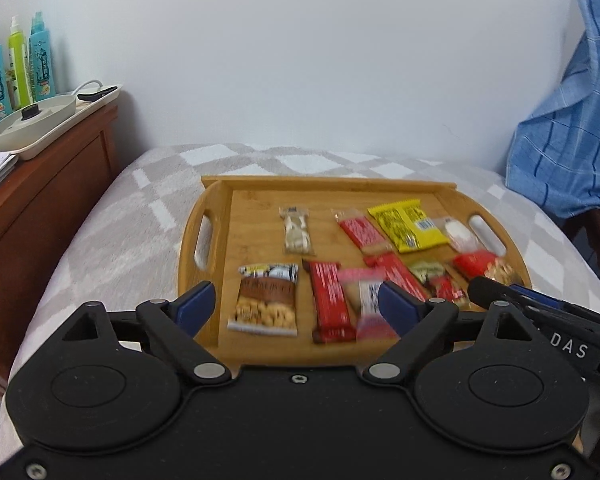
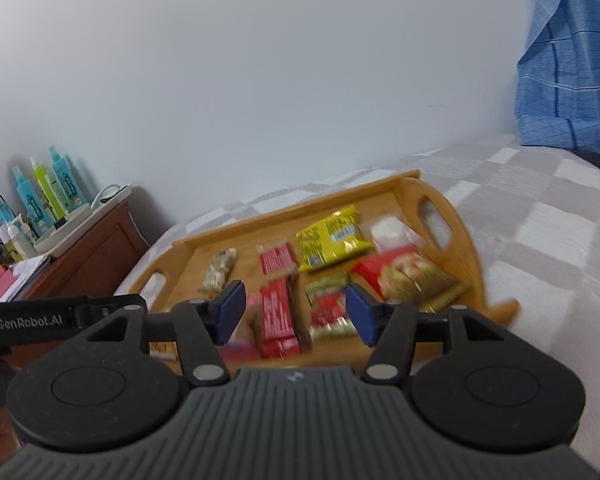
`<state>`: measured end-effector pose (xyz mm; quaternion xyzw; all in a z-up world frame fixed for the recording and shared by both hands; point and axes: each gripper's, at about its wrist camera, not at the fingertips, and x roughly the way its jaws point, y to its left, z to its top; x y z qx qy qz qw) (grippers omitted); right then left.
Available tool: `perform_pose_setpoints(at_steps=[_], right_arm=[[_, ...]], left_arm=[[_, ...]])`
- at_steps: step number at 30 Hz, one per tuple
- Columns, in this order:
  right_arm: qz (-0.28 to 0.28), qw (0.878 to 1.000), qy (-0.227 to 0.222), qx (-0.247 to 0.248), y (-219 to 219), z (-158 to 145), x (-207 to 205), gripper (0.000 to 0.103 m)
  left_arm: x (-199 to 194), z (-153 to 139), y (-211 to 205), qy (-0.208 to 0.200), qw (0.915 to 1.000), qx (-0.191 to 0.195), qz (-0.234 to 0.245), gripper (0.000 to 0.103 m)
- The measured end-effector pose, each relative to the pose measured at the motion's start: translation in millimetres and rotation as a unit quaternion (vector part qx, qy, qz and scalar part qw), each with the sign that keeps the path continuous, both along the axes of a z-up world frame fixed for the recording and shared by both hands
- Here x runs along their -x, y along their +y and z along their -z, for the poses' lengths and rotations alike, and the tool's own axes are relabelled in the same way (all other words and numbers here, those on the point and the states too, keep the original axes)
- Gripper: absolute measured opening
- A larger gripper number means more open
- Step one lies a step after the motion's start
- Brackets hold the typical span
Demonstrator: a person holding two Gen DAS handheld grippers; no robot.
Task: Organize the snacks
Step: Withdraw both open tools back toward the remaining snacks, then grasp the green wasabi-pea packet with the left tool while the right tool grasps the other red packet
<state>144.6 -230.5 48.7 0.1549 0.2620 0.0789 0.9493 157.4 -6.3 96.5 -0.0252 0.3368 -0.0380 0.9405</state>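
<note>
Bed-top wooden tray [image 1: 208, 276] lies ahead; my left gripper [image 1: 296, 308] and right gripper [image 2: 296, 314], jaws open and empty, face the red bar [image 2: 278, 316], long axis pointing away, nearer my right.

Snacks [image 1: 407, 227] in tray [image 1: 188, 236] on bed [image 1: 112, 220]

A bed [image 1: 100, 240] covered by a grey-and-white checked blanket [image 2: 540, 240] carries everything. Directly on the blanket lies one wooden tray [image 1: 188, 248] with a cut-out handle at each end, its long back rim toward the wall. To the tray's right, at the bed's far corner, blue checked cloth [image 1: 572, 128] hangs down; whether it actually rests on the blanket is hard to tell.
</note>
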Motion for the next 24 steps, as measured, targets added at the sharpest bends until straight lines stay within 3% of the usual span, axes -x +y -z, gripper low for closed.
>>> perform_pose_setpoints(at_steps=[12, 19, 24], right_arm=[[0.009, 0.998, 0.02, 0.057, 7, 23, 74, 0.074], [0.01, 0.996, 0.028, 0.09, 23, 37, 95, 0.078], [0.031, 0.996, 0.049, 0.065, 18, 44, 99, 0.078]], left_arm=[[61, 25, 11, 0.009, 0.9998, -0.013, -0.012, 0.091], [79, 43, 18, 0.01, 0.999, -0.034, -0.028, 0.097], [81, 55, 23, 0.025, 0.9989, -0.025, -0.029, 0.088]])
